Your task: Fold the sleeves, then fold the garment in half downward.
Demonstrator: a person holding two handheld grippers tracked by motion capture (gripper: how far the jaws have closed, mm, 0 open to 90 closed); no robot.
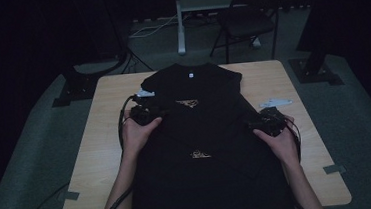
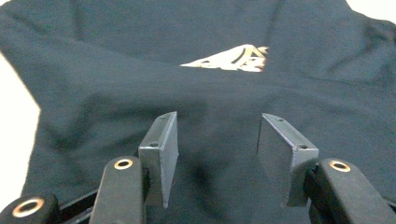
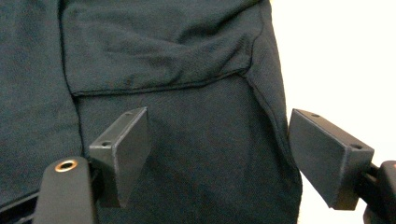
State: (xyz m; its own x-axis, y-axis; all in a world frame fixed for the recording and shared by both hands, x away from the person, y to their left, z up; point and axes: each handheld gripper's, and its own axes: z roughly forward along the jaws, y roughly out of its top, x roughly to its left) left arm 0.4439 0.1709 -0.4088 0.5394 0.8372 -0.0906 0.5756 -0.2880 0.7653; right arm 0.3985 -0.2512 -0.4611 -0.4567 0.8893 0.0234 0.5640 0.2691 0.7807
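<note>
black cotton t-shirt (image 1: 203, 133) lies flat on the wooden bench (image 1: 101, 141) in the high view, left tongs (image 1: 144, 115) and right tongs (image 1: 267, 122) at its folded sides. in the left gripper view the jaws stand apart over cloth, gripping nothing; in the right gripper view they gape across the shirt's edge, so each should pinch one full fold before lifting.

— What's beyond the tabletop (image 1: 271, 77)?

— A dark folding chair (image 1: 247, 19) stands on the grey floor (image 1: 355, 121), next to a pale stand (image 1: 182, 19) with white cables (image 1: 147, 29) lying by its foot.

— Anything on the wood itself?

— A small whitish piece (image 1: 276, 102) lies near the right edge. Grey tape tabs (image 1: 334, 169) stick out at the near corners.
</note>
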